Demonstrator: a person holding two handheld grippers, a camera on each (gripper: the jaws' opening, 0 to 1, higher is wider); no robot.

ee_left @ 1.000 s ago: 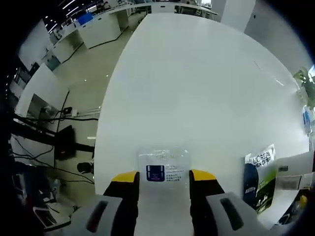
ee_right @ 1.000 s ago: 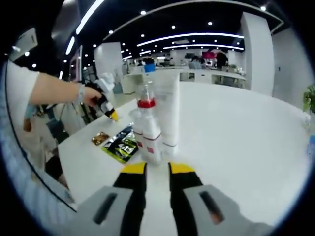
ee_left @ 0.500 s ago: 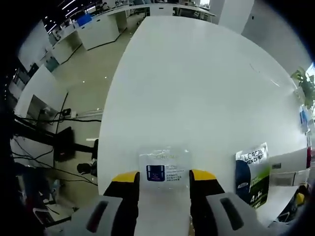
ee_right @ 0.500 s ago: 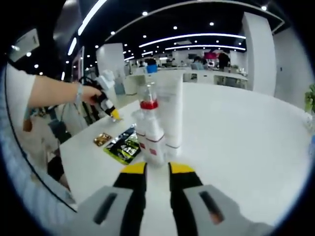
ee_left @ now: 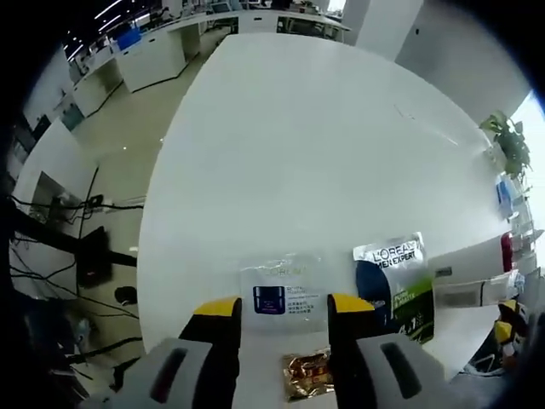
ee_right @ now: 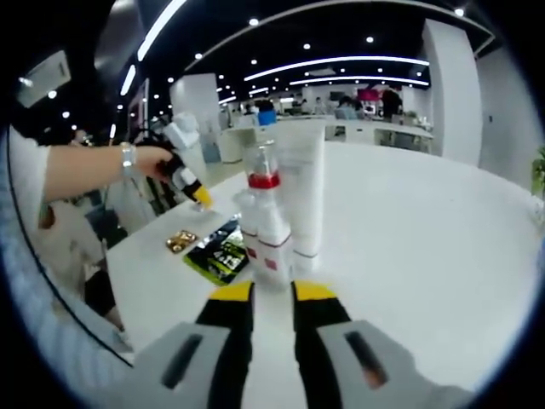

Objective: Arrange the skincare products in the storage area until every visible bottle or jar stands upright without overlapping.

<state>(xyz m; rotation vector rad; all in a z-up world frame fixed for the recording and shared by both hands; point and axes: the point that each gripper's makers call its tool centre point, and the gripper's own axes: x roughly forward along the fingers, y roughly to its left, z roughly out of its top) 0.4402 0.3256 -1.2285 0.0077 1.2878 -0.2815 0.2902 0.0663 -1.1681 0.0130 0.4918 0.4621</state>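
Observation:
My left gripper [ee_left: 283, 305] is shut on a clear sachet [ee_left: 285, 288] with a small blue label, held above the white table [ee_left: 324, 145]. Below it lie a gold packet [ee_left: 308, 375] and a green L'Oreal sachet [ee_left: 393, 279], both flat. In the right gripper view a clear bottle with a red collar [ee_right: 264, 230] and a tall white tube [ee_right: 308, 196] stand upright, close together, just beyond my right gripper [ee_right: 272, 292]. Its jaws are nearly together with nothing between them. A hand holds the left gripper [ee_right: 194, 192] above the gold packet [ee_right: 179, 241] and green sachet [ee_right: 220, 253].
The table's edge [ee_left: 149, 256] runs close on the left, with floor and cables below. The white tube [ee_left: 473, 271] shows at the far right of the left gripper view. A potted plant [ee_left: 507, 145] stands at the table's far side. Bare tabletop stretches beyond the bottles.
The left gripper view has shifted: the green sachet sits nearer the middle and the gold packet has come into sight. The right gripper has drawn slightly closer to the bottle and tube.

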